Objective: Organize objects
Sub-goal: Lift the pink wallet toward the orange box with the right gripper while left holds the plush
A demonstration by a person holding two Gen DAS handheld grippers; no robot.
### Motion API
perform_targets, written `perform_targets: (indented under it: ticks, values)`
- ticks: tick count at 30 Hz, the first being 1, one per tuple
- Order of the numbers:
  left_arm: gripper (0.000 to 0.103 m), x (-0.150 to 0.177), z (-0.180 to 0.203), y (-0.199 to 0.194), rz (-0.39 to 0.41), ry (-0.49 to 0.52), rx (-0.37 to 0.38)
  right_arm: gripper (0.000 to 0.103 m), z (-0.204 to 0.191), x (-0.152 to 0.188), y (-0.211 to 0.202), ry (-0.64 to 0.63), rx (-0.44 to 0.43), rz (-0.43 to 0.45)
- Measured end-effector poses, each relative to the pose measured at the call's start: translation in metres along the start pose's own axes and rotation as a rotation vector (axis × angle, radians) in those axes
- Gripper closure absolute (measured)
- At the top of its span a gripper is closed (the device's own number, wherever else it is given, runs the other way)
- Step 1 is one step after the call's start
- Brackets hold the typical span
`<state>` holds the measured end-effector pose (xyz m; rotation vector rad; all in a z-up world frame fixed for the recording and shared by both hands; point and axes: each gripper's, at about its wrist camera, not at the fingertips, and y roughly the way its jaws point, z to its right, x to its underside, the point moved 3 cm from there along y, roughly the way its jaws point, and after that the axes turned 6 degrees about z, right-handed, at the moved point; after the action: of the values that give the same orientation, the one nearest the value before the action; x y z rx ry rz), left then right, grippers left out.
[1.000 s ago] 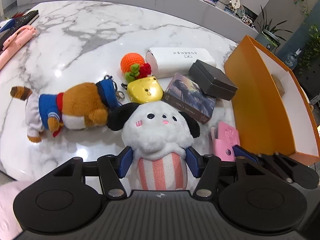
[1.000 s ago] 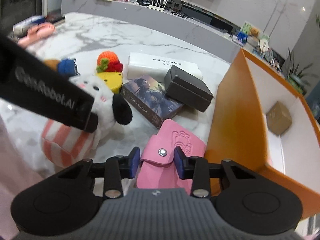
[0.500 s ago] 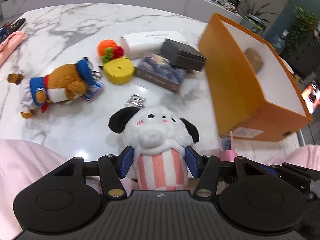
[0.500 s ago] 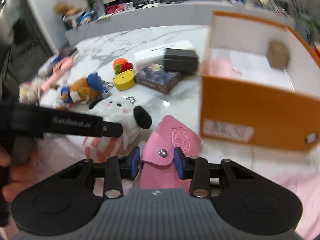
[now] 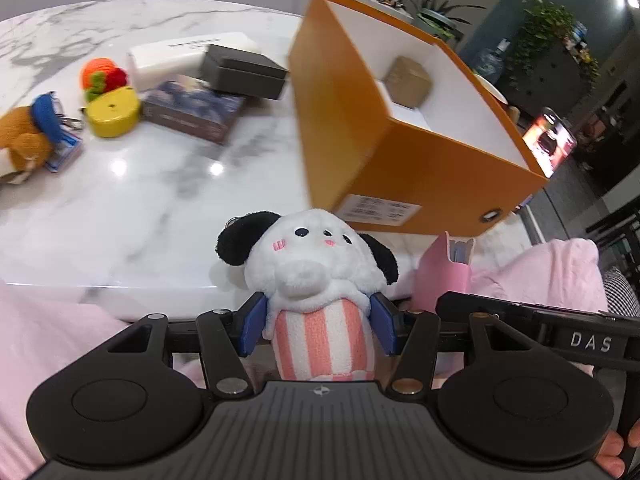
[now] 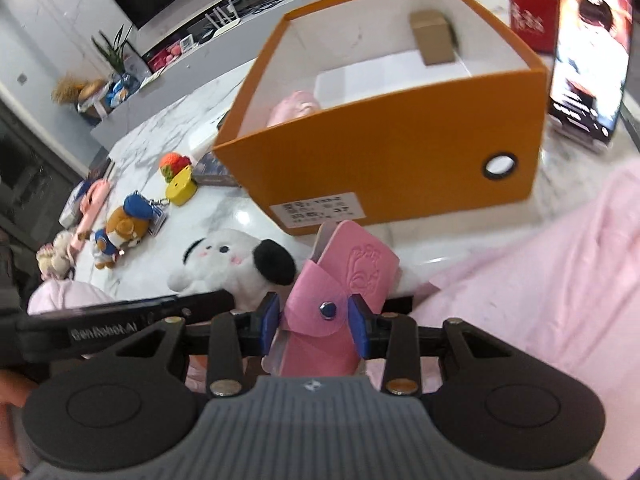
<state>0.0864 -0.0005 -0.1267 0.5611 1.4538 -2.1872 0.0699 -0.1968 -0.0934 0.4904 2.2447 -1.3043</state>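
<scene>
My left gripper (image 5: 318, 330) is shut on a white plush dog (image 5: 316, 268) with black ears and a pink-striped body, held up near the table's front edge. The right gripper (image 6: 316, 326) is shut on a pink snap wallet (image 6: 340, 280), which shows at the right in the left wrist view as the pink wallet (image 5: 442, 276). Just beyond both stands the open orange box (image 6: 384, 160), also seen as the orange box (image 5: 404, 160). A small brown carton (image 6: 434, 38) and something pink (image 6: 294, 108) lie inside it.
On the marble table (image 5: 120, 200) lie a bear plush (image 5: 24, 140), a yellow round case (image 5: 114, 114), an orange crochet toy (image 5: 102, 74), a picture box (image 5: 194, 110), a dark box (image 5: 244, 70) and a white case (image 5: 176, 54). A phone (image 6: 588, 52) and red cup (image 6: 532, 14) stand behind the box.
Both grippers have carried their loads rightward toward the near end of the orange box. The right gripper has rolled, so the box now looks tilted.
</scene>
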Motion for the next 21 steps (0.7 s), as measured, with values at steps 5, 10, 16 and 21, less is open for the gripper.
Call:
perform_targets:
  ticks: [5, 10, 16, 21]
  values:
    - [0.039, 0.005, 0.019, 0.009, -0.014, 0.025, 0.047, 0.062, 0.019, -0.001, -0.011, 0.054, -0.003, -0.014]
    - [0.039, 0.009, 0.034, 0.017, -0.028, 0.051, 0.076, 0.063, 0.029, -0.001, -0.017, 0.063, 0.008, -0.025]
    - [0.04, 0.01, 0.038, 0.019, -0.035, 0.052, 0.086, 0.063, 0.037, -0.005, -0.018, 0.132, -0.008, -0.026]
    - [0.04, 0.006, 0.03, 0.007, 0.02, 0.105, 0.019, 0.062, 0.023, 0.002, -0.018, 0.116, -0.014, -0.043]
